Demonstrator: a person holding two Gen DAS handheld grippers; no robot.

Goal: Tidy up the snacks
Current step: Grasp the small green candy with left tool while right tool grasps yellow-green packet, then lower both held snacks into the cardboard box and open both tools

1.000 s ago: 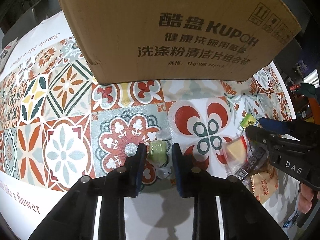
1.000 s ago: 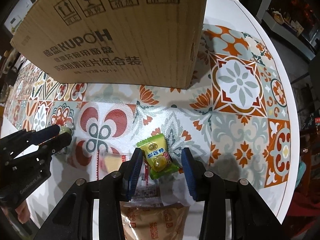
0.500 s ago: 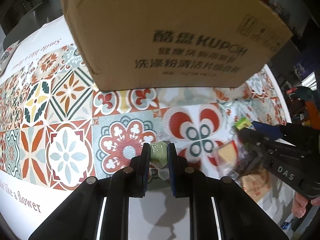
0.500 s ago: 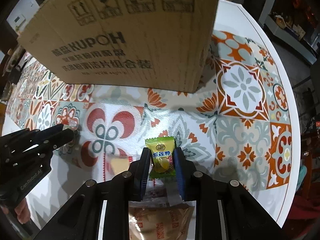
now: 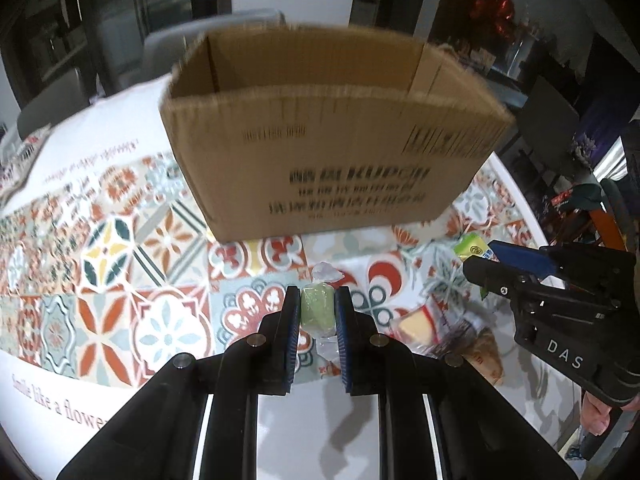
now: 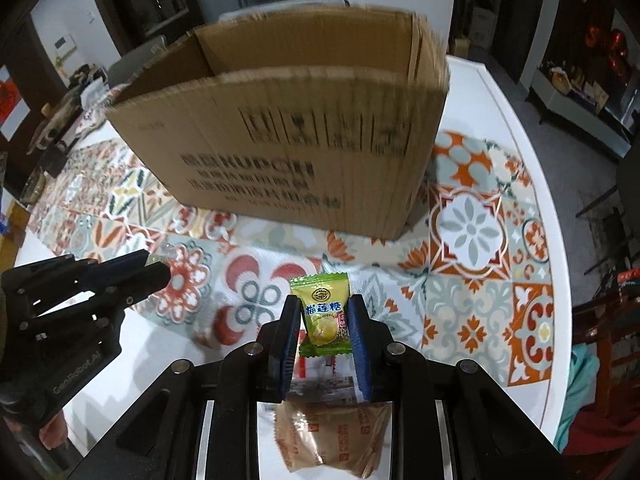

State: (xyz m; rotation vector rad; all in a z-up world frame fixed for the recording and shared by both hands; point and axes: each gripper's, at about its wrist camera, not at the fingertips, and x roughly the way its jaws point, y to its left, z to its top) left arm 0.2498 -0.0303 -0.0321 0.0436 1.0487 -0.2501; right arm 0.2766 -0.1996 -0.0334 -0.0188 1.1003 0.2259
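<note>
Left wrist view: we see our left claw (image 5: 317,312) pinching a pale green wrapped candy (image 5: 317,311), its clear twisted ends showing above and below the pads, lifted over the patterned table (image 5: 120,280). Right wrist view: our right claw (image 6: 325,322) is pressed onto a green durian candy packet (image 6: 323,316). Below and near it lie a brown snack packet (image 6: 332,436) and a clear-wrapped snack (image 6: 324,368) on the table. Farther off stands an open cardboard box (image 6: 288,136), its printed side facing us. At left in this view the left claw appears beside us.
</note>
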